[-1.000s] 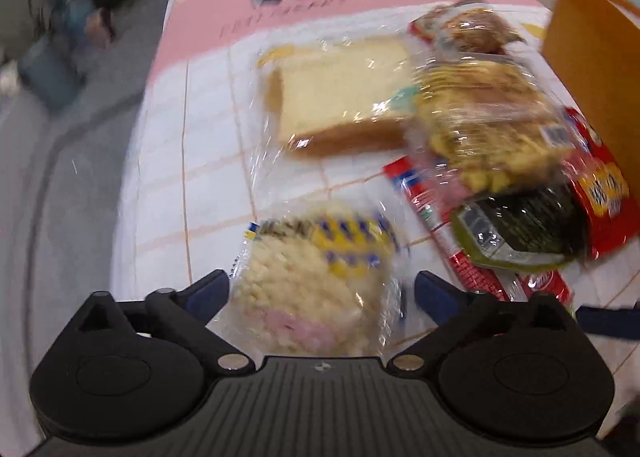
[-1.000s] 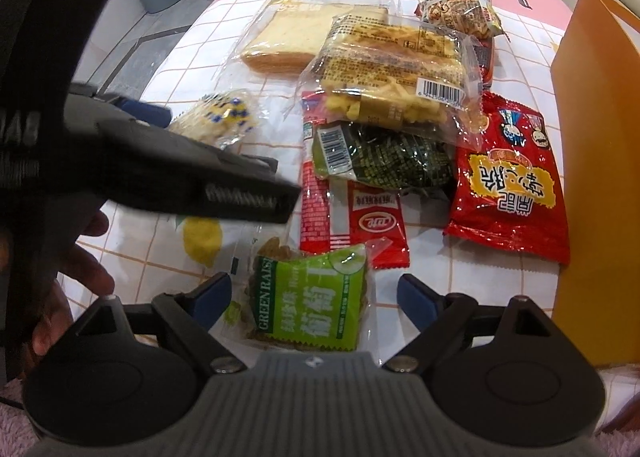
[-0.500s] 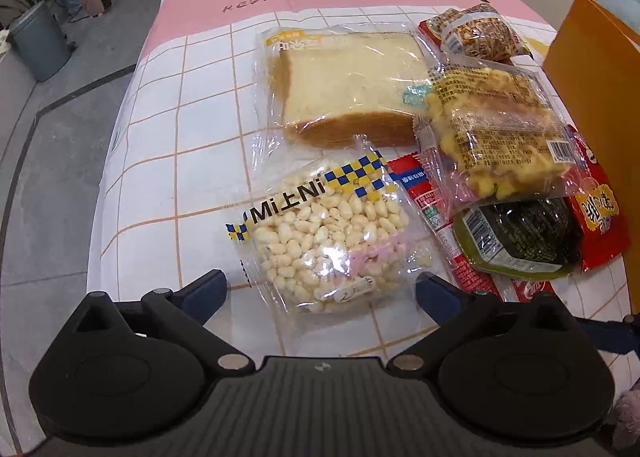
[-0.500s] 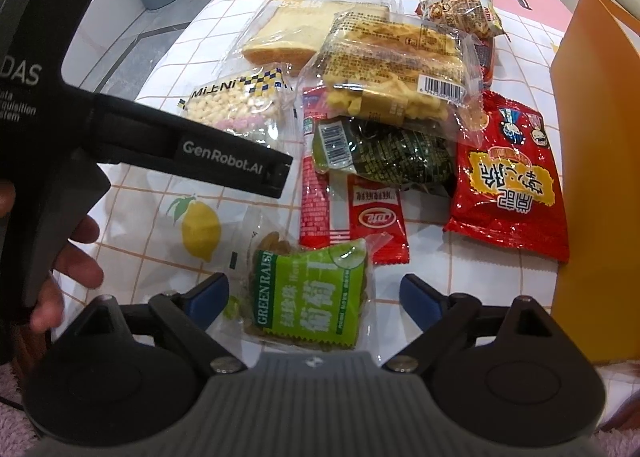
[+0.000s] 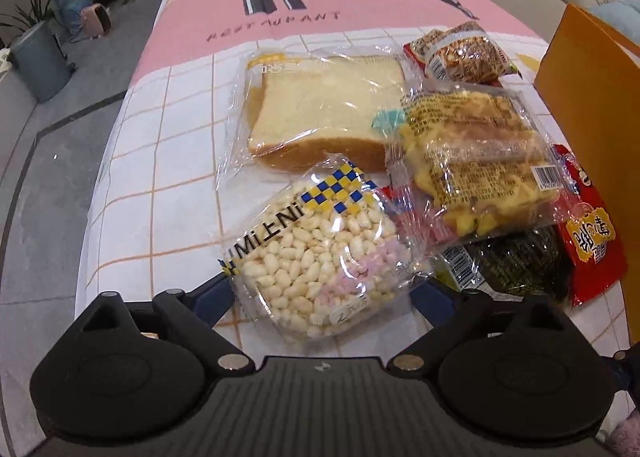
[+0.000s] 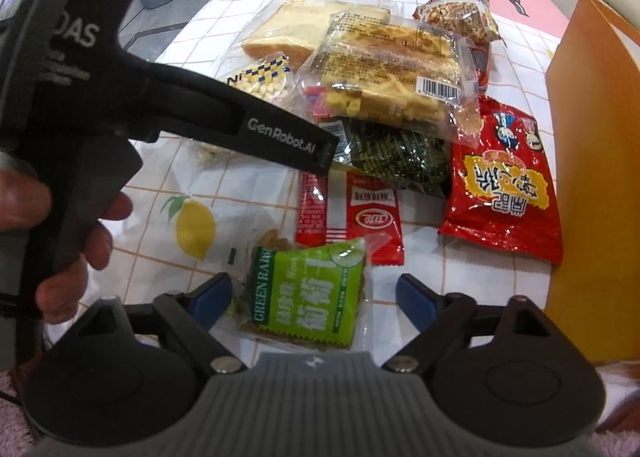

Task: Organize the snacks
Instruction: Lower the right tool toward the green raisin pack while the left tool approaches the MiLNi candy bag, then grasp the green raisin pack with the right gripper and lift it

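My left gripper [image 5: 320, 293] is open, its blue fingertips on either side of a clear bag of puffed rice [image 5: 320, 253], which lies between them; contact is unclear. My right gripper [image 6: 314, 297] is open around a green raisin packet [image 6: 308, 293] that lies on the tablecloth. Beyond lie a bagged bread slice [image 5: 324, 113], a clear bag of yellow pastry [image 5: 476, 161], a dark green packet [image 6: 396, 155], a red snack bag [image 6: 504, 189], red sachets [image 6: 360, 213] and a small brown snack pack [image 5: 460, 53]. The left gripper's body [image 6: 248, 129] crosses the right wrist view.
An orange paper bag [image 6: 596, 145] stands upright at the table's right side, also in the left wrist view [image 5: 592, 105]. The tablecloth [image 5: 172, 161] is white with a grid and a pink band. A grey bin [image 5: 38, 57] stands on the floor at left.
The left gripper has pushed forward and right toward the snack pile, with the puffed rice bag staying between its fingers. The right gripper has barely moved.
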`<state>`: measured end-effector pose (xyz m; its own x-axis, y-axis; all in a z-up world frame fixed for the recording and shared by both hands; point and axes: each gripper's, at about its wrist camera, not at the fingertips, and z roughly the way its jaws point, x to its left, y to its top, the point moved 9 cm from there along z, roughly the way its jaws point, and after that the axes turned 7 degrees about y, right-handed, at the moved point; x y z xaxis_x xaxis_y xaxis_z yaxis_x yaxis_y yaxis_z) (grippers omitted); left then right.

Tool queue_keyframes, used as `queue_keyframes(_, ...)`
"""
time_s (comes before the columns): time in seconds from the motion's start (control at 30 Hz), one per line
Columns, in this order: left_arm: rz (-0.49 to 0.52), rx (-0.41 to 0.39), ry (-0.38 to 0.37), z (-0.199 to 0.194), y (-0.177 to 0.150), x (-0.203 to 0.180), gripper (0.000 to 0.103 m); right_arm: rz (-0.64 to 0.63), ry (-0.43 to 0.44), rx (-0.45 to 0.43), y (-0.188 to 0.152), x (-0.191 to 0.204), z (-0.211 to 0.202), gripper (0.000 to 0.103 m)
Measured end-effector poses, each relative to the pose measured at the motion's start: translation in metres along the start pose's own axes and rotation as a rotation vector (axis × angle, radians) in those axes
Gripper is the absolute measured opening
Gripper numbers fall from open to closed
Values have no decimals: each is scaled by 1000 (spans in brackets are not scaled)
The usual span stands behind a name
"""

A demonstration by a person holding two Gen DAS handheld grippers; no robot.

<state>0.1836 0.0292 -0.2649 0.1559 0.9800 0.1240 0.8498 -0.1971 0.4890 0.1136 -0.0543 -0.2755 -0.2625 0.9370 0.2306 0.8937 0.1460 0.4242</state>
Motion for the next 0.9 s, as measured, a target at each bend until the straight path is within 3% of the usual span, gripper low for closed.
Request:
queue_keyframes(0.07,3,-6,-9,-2,-1,-1,103,-1,5,-8,0,1,-2,72)
queue_keyframes(0.17,34,-21,12,-6,-1,-5,99,3,10,-10,1,1,-4,70)
queue_keyframes(0.3,69,-31,30,-13,-2,-9,87,13,9,-13,1,-1,-9,65)
queue_keyframes(0.5,61,-8,20,-22,-10,-7,83,34,3,-23,1,-9,-17,63)
queue_keyframes(0.9,-10,3,-22,-77,-28,-1,81,28,0,-113,9,-17,-59,63)
